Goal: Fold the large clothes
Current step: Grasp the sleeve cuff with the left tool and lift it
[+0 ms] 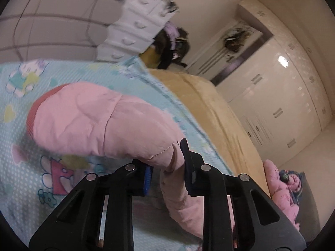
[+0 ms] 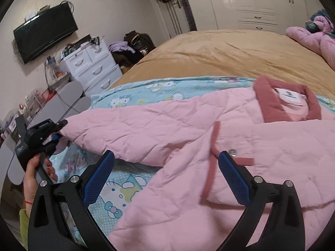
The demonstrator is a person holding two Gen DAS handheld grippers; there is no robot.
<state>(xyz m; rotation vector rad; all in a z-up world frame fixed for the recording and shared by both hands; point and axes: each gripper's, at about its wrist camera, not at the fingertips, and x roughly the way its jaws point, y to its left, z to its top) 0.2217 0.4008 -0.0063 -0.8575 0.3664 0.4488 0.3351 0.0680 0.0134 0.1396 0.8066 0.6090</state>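
Note:
A pink quilted jacket (image 2: 188, 146) with dark pink trim and collar (image 2: 286, 102) lies face up on a blue cartoon-print sheet (image 2: 146, 92). My left gripper (image 1: 167, 167) is shut on the jacket's sleeve (image 1: 94, 123) and holds it lifted off the sheet, the dark pink cuff (image 1: 34, 108) pointing away. It also shows in the right wrist view (image 2: 59, 128) at the sleeve end, held by a hand. My right gripper (image 2: 166, 177) is open, hovering just above the jacket's front near the snap button (image 2: 232, 152).
The sheet lies on a tan bedspread (image 2: 230, 50). A pink quilt (image 2: 314, 39) is bunched at the bed's far corner. White drawers (image 2: 92, 69), a pile of bags (image 2: 134, 46), a wall TV (image 2: 44, 31) and wardrobes (image 2: 251, 2) surround the bed.

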